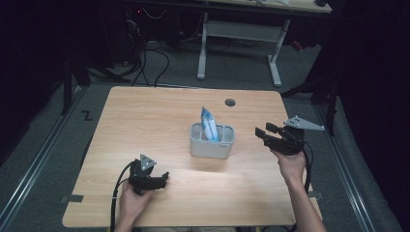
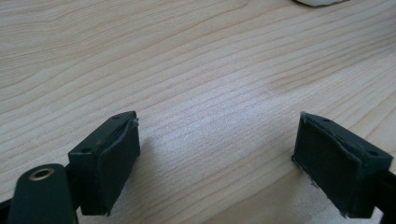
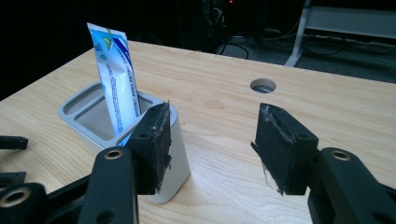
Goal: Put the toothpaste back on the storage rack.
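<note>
Seen from the high view, the grey holder sits at table centre; the blue-and-white sachet stands upright in its left compartment, top leaning slightly toward 11 o'clock.

My right gripper is at 3 o'clock of the holder, near but apart from it, aimed toward 9 o'clock. Its jaws stand released, nothing between the pads; in the right gripper view the holder and sachet lie off the line of the left jaw, not in the gap.

My left gripper rests at 7 o'clock of the holder, well apart. In the left gripper view its jaws are spread over bare table, empty.

Risks as I judge them:
- The holder is unbraced. A sideways approach from 3 o'clock could strike its wall and slide or tip it.
- The sachet looks thin and limp. A low or off-centre pinch could crumple it or drag the holder along.
- The left gripper is too far away to steady anything quickly.
</note>
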`<state>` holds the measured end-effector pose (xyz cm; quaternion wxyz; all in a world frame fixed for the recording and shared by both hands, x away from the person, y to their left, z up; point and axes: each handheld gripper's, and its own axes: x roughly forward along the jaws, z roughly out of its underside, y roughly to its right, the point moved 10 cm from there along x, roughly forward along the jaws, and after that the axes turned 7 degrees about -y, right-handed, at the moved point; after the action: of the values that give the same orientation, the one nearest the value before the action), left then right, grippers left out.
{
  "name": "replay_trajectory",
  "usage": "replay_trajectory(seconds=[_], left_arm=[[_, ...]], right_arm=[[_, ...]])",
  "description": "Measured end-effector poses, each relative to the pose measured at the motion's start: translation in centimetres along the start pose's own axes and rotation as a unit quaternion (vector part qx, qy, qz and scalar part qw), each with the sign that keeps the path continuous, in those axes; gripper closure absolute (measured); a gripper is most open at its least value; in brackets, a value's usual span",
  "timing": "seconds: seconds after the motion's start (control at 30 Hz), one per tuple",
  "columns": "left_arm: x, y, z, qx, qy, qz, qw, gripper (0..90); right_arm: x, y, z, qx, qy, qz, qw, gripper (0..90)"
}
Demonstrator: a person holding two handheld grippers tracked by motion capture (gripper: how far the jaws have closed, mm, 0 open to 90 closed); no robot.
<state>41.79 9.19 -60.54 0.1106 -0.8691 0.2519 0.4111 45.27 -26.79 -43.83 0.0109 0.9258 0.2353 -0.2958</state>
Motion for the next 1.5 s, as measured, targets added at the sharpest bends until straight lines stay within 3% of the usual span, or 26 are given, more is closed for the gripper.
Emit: replay_trajectory(seconds=[0.43, 1.5], left_arm=[[0.0, 0.1, 0.0, 0.002, -0.001, -0.001, 1.0000, 13.6], [0.0, 0.1, 0.0, -0.002, 0.000, -0.001, 1.0000, 14.2]], right_arm=[[-1.2, 1.0, 0.9, 0.010, 0.018, 0.007, 0.9998, 44.1], [-1.7, 2.8, 6.1, 0.060, 0.001, 0.020, 0.9980, 43.5]])
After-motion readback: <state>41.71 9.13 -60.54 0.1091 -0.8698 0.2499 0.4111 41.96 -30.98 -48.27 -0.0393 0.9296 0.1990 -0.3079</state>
